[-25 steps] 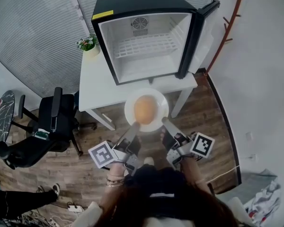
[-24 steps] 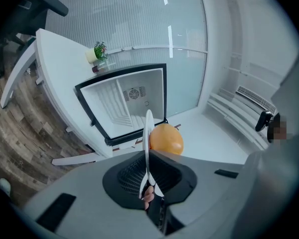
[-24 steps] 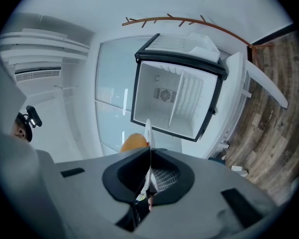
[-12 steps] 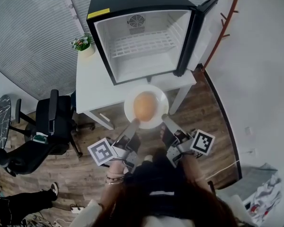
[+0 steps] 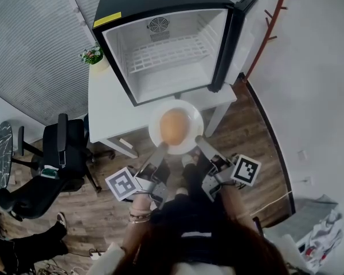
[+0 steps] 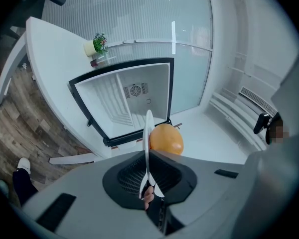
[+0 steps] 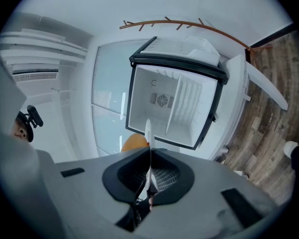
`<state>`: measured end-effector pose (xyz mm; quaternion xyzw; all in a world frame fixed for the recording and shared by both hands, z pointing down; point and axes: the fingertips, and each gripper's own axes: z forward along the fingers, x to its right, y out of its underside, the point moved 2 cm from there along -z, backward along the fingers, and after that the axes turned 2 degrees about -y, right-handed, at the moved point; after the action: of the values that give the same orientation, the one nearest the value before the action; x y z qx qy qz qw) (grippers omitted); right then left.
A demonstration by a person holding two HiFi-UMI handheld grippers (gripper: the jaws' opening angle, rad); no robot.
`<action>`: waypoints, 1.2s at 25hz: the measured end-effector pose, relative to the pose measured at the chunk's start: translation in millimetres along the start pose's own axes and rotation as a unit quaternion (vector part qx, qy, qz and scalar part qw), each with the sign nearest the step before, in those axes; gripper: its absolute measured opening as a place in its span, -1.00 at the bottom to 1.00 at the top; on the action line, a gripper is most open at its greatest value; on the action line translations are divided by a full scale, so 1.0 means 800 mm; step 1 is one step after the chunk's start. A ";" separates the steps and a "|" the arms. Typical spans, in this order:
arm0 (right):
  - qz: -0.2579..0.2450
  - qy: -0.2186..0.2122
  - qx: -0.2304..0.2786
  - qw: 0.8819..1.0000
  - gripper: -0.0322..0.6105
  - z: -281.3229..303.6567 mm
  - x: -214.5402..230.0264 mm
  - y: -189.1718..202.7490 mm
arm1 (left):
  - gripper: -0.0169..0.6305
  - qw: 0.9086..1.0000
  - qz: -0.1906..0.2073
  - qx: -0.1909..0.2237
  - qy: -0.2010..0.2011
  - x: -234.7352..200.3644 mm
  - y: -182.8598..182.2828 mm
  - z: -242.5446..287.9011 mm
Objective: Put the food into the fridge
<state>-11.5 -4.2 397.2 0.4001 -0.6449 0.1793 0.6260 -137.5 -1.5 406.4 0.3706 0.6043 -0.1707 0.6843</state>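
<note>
A white plate (image 5: 187, 143) carrying a round orange bun (image 5: 174, 125) hangs in the air just in front of the open black mini fridge (image 5: 166, 44). My left gripper (image 5: 162, 149) is shut on the plate's near-left rim. My right gripper (image 5: 198, 141) is shut on its near-right rim. In the left gripper view the plate (image 6: 148, 133) shows edge-on between the jaws, with the bun (image 6: 166, 139) to its right. In the right gripper view the plate (image 7: 148, 133) is edge-on too, the bun (image 7: 134, 143) to its left. The fridge interior (image 5: 169, 76) is white, with a wire shelf (image 5: 169, 53).
The fridge stands on a white table (image 5: 106, 113); its door (image 5: 241, 33) is swung open to the right. A small potted plant (image 5: 93, 56) sits at the table's far left. A black office chair (image 5: 46, 165) stands at the left on the wood floor.
The fridge and table sit a little nearer and larger in the head view. The plate with the bun has moved slightly up toward the fridge opening, both grippers still holding it.
</note>
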 end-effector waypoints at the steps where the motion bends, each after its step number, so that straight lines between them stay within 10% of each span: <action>1: 0.003 0.000 0.000 1.000 -0.88 0.004 0.003 -0.004 | -0.90 1.000 -0.001 0.001 -0.002 -0.002 -0.003 0.005; 30: 0.036 -0.001 -0.012 0.999 -0.88 0.110 0.069 -0.116 | -0.90 0.999 0.001 0.010 -0.033 -0.040 -0.096 0.133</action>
<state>4.8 -141.8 411.5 0.3692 -0.6616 0.1938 0.6233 -121.9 -135.4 413.6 0.3723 0.5795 -0.1878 0.7002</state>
